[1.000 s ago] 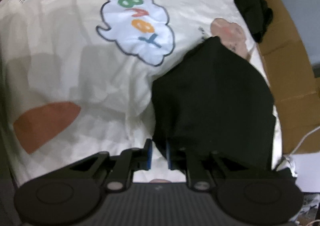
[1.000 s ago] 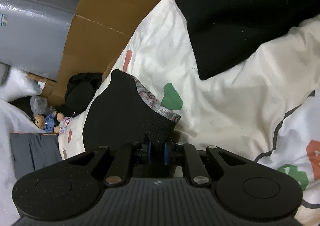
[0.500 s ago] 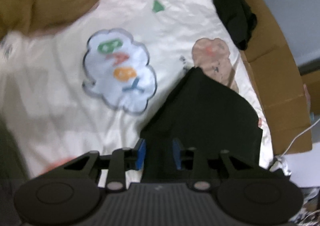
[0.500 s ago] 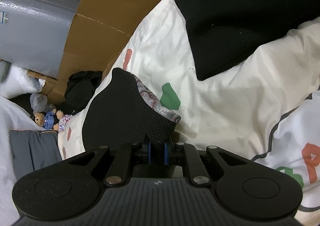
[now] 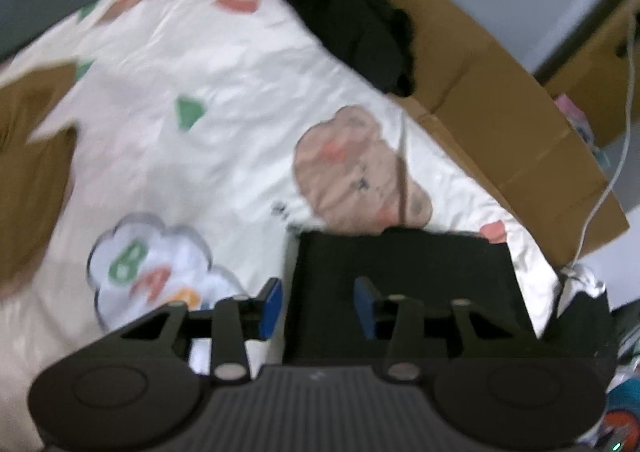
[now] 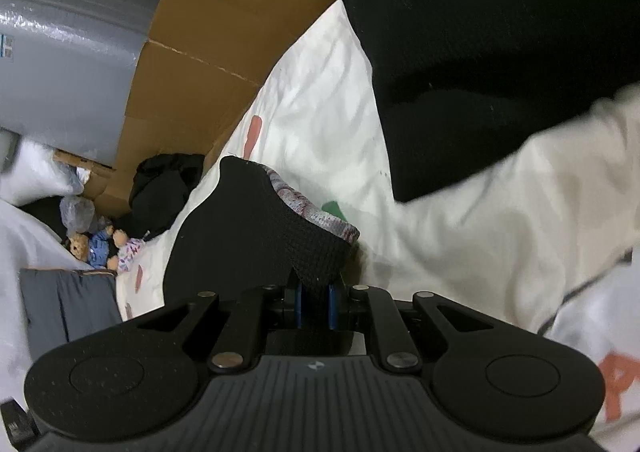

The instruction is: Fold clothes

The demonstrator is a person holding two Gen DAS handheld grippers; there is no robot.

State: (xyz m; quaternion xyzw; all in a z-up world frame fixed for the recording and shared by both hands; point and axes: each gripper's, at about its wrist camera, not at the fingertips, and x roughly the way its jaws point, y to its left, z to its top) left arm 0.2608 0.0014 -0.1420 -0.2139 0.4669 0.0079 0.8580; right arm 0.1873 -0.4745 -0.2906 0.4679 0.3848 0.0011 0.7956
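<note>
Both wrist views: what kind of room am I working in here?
Most likely a lived-in bedroom. Clothes lie on a cartoon-print bedsheet, flattened cardboard boxes stand along the bed's edge, and small stuffed toys sit by it.

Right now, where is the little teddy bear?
In the right wrist view, the teddy bear sits far left, off the bed, beside the bedsheet edge and below the cardboard box.

A bed is covered by a cream cartoon-printed sheet [image 5: 224,64]. On it a black garment folded into a flat rectangle [image 5: 404,272] is laid, a brown garment [image 5: 28,140] is spread, and a crumpled black cloth [image 5: 360,40] is heaped at its edge.
</note>
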